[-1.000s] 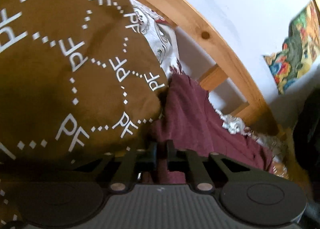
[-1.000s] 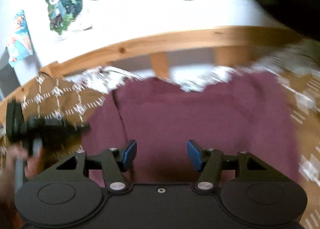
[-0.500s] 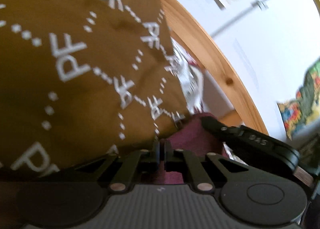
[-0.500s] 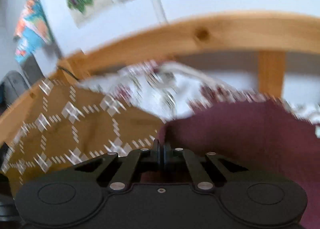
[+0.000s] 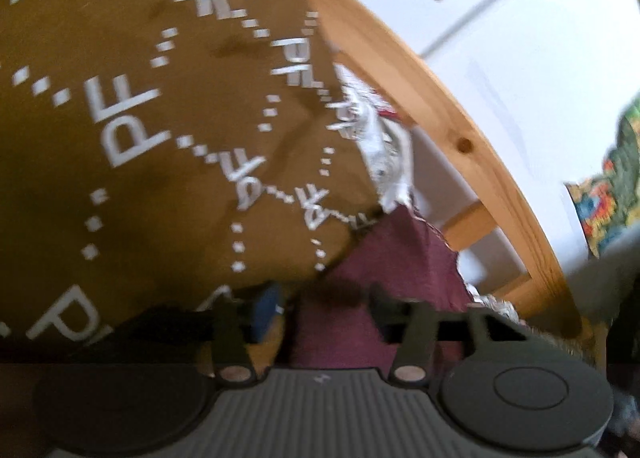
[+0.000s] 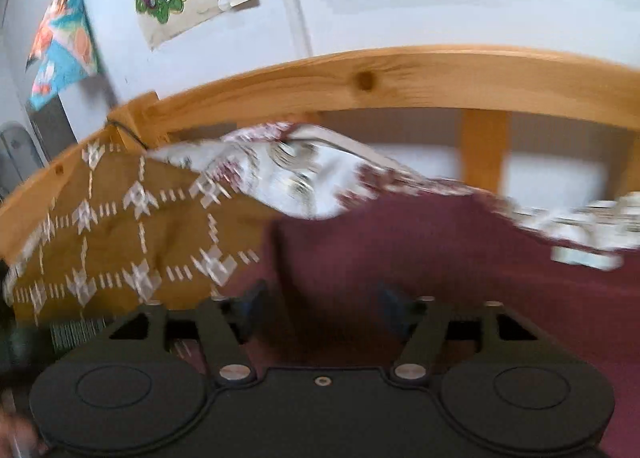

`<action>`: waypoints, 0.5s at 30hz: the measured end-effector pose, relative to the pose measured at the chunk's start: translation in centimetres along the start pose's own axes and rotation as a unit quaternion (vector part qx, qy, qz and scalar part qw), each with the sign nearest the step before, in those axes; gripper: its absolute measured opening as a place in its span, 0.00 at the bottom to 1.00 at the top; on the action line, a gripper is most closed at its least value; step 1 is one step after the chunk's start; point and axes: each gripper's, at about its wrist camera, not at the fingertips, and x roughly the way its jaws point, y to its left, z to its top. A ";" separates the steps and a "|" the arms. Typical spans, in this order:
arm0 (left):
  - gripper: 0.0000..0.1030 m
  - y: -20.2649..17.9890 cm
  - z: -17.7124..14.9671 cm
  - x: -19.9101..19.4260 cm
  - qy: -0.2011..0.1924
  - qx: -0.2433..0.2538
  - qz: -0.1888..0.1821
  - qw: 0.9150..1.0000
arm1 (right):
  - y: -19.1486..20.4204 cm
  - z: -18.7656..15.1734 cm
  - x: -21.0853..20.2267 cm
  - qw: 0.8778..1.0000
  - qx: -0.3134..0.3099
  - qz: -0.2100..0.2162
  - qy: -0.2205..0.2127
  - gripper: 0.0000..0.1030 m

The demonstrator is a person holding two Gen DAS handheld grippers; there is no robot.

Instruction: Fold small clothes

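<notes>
With both tools spread and gripping nothing, left tool (image 5: 324, 308) and right tool (image 6: 320, 304) over maroon garment (image 6: 420, 258): risks snagging brown blanket (image 5: 160, 117) instead.

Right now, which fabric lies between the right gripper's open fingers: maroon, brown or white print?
The maroon garment; the right gripper is over it, the brown patterned blanket lying leftward.

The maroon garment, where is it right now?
In both wrist views the maroon garment lies on the brown patterned blanket, just ahead of both open grippers, before the wooden rail.
</notes>
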 end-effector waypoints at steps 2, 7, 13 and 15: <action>0.76 -1.3 -0.5 0.1 -0.002 0.045 0.018 0.999 | -0.7 -2.1 -3.1 1.000 -0.016 -0.018 0.002 0.74; 0.77 -3.5 -2.1 0.8 0.000 0.145 0.087 0.986 | -1.2 -9.2 -10.3 0.996 -0.049 -0.072 0.028 0.85; 0.82 -5.2 -3.5 1.4 0.007 0.208 0.130 0.969 | 1.2 -17.4 -14.5 0.971 -0.151 -0.178 0.059 0.91; 0.83 -5.8 -3.9 1.4 0.011 0.222 0.146 0.964 | 1.7 -19.5 -14.7 0.958 -0.185 -0.210 0.060 0.91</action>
